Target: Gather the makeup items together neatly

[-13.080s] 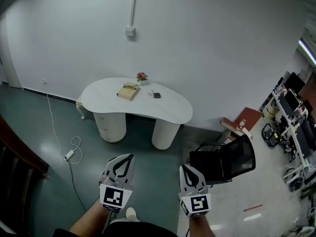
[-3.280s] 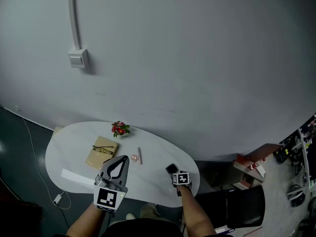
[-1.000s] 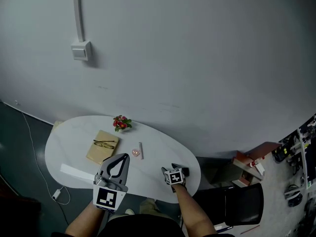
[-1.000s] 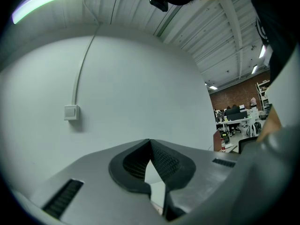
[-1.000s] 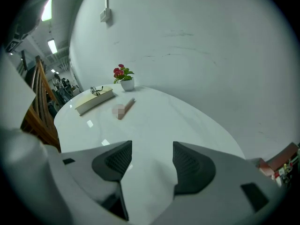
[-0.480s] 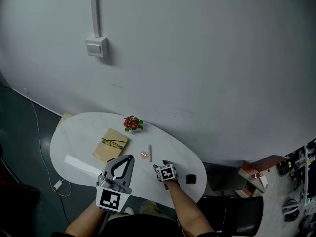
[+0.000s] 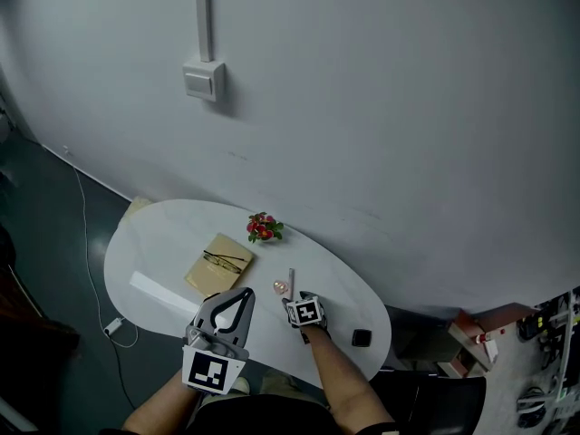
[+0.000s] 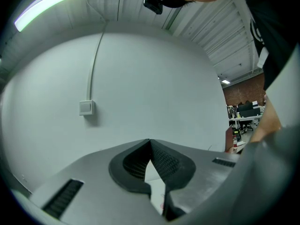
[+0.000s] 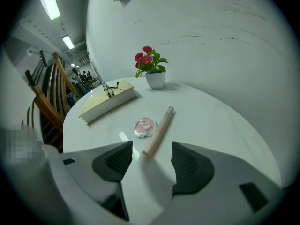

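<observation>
One slim tube (image 9: 158,132) (flat), lengthwise toward wall (image 9: 211,55)

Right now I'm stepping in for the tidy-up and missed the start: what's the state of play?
Left hand-held gripper: shut, empty.
Right hand-held gripper: open at the near end of the tube, not gripping.
Pink compact lies beside the tube; black case sits apart near the right end of the table.
Done: tube and compact are together.
Left: bring the black case to them.

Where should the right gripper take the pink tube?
Near end of the tube, pinched across its width, straight ahead from the right gripper: it lies flat, lengthwise between the open jaws, and the compact crowds its left side farther along.
</observation>
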Motion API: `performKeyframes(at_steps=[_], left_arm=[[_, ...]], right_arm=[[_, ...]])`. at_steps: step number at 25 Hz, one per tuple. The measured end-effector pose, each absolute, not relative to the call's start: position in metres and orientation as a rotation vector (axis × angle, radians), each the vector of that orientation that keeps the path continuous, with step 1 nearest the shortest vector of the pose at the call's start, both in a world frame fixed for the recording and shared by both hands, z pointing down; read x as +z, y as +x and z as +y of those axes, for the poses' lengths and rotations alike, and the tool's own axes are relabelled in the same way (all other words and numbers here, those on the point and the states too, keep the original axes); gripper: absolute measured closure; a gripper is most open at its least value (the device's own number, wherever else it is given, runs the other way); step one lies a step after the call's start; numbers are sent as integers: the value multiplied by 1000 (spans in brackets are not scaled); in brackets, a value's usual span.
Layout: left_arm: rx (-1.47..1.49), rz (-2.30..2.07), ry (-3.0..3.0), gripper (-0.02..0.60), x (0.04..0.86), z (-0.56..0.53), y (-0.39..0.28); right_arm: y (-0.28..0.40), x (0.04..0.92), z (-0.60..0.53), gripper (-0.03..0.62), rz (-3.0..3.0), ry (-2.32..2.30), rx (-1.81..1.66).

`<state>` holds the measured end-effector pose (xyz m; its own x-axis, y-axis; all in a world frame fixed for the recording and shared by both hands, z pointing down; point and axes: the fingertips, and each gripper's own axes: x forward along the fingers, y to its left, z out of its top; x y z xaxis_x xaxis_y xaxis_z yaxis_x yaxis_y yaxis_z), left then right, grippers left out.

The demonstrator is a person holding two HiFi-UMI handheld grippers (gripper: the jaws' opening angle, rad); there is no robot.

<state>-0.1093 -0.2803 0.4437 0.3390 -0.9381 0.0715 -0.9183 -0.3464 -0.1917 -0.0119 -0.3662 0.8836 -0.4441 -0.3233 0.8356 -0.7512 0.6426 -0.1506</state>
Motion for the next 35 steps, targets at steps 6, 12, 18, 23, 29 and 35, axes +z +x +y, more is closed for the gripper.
performKeyframes(at_steps=[6,12,18,23,29,35], left_arm=[[-284,1730,-2445,565,443,-281,-112],[-324,1746,-2451,565,454,-277,-116],[-315,1733,-2469,565,454,-276,-113],[-303,1698,-2503,565,456,-275,-105],[-267,1626,-2556,565,453,-269,-89],[-249,1530,-2596,565,449,-260,-71]], right_arm=[[-23,897,-375,385,-1984,834,691],[-14,900,-379,514,-1914,860,638],[7,890,-380,516,-1939,950,649],[43,887,-374,514,-1918,1103,817],[93,884,-356,514,-1852,1256,904],[133,881,-335,514,-1793,1359,934]])
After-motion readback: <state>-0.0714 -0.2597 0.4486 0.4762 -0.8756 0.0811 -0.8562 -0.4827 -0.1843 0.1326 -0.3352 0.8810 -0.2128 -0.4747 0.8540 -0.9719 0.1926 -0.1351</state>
